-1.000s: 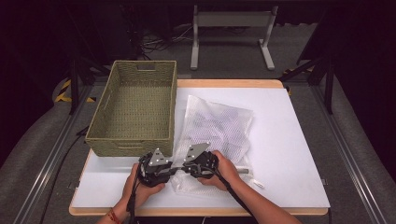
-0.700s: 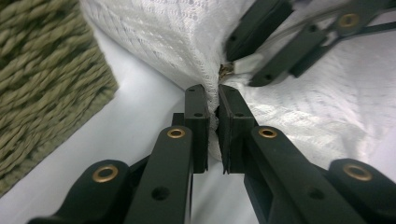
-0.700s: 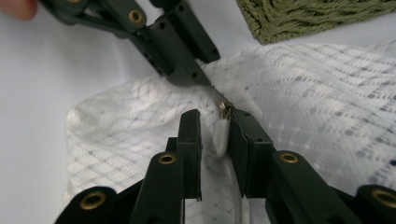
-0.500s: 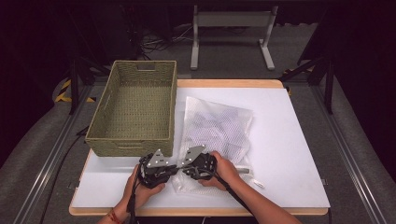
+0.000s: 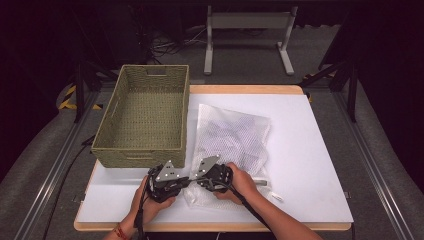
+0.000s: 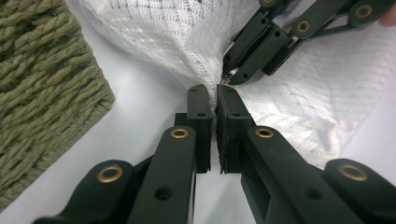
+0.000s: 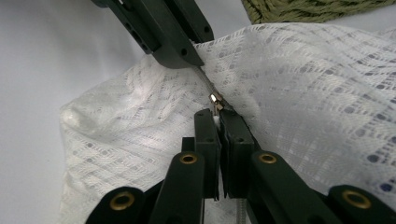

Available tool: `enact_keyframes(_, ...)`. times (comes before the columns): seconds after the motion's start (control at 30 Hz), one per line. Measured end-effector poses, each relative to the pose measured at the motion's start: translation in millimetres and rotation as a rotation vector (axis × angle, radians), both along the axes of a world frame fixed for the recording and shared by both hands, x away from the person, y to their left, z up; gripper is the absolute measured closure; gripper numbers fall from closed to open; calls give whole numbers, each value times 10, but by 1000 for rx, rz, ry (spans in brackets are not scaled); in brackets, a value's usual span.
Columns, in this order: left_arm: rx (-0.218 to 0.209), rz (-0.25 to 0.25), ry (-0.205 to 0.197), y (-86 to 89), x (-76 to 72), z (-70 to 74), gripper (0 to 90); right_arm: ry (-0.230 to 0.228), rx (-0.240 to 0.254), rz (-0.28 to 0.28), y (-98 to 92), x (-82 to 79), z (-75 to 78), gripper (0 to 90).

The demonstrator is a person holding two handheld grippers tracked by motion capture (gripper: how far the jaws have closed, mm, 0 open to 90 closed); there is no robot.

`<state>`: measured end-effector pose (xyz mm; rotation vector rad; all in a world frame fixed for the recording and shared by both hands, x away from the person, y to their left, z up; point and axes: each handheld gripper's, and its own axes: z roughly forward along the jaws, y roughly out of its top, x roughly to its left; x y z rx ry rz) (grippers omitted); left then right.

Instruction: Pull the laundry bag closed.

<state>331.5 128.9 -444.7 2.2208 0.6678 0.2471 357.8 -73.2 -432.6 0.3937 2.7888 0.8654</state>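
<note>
The mesh bag [image 5: 232, 145] lies on the white table [image 5: 310, 150], right of the woven basket [image 5: 145, 117], its near edge between the left tongs [image 5: 186, 181] and right tongs [image 5: 192, 179]. In the left gripper view, the left tongs [image 6: 215, 95], having just closed, pinch the bag's [image 6: 187, 32] edge. In the right gripper view, the right tongs [image 7: 218, 116], likewise just closed, clamp the mesh just behind the zip pull [image 7: 215, 100]. Pulling apart could tear the netting or slip off the zip.

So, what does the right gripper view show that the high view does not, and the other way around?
The right gripper view shows the small metal zipper slider just beyond the right claw, which is shut on the mesh bag. The high view shows the whole woven basket, the table and both hands. Both views show the bag and both claws.
</note>
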Motion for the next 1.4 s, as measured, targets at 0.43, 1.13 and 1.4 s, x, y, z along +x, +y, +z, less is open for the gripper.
enact_keyframes(0.43,11,6,-25,11,-8,5,858,16,-16,-5,-64,-13,49,871)
enact_keyframes(1.13,28,2,-23,2,-15,-16,857,27,-44,-43,-364,-42,118,871)
enact_keyframes(1.4,40,-1,-23,-15,-22,-39,857,39,-55,-64,-545,-66,117,871)
